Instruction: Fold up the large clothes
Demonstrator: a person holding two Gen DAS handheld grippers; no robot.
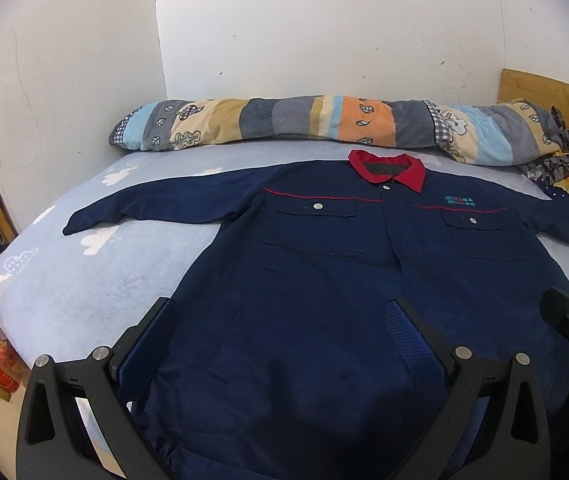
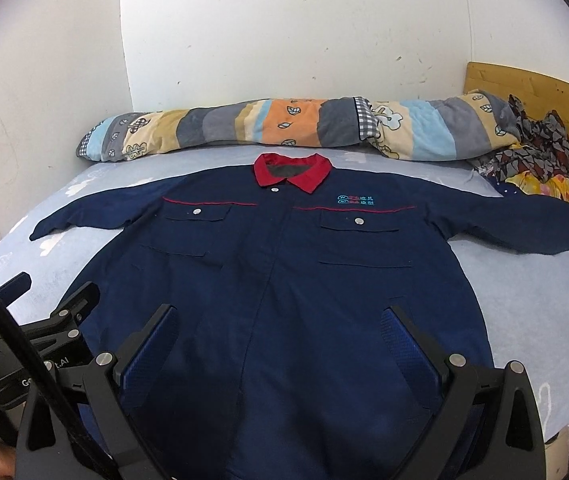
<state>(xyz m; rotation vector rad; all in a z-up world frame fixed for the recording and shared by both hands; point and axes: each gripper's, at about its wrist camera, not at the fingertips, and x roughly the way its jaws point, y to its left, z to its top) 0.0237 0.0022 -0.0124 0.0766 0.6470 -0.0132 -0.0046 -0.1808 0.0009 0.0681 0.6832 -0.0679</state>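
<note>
While the navy jacket (image 1: 324, 280) is lying flat across the bed (image 1: 84, 288), both the left gripper (image 1: 280, 320) and right gripper (image 2: 280, 324) are hovering over its hem, fingers spread wide, gripping nothing.

We count one jacket (image 2: 284, 264), two chest pockets on it, three snap buttons, one red collar (image 2: 293, 170), one rolled quilt (image 2: 284, 128), one bed (image 2: 524, 280), and two grippers: left (image 1: 280, 320), right (image 2: 280, 324).

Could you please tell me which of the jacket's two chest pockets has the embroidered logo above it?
It is the chest pocket on the picture's right, just below the teal embroidered logo. The other chest pocket has only the red piping line above it.
</note>
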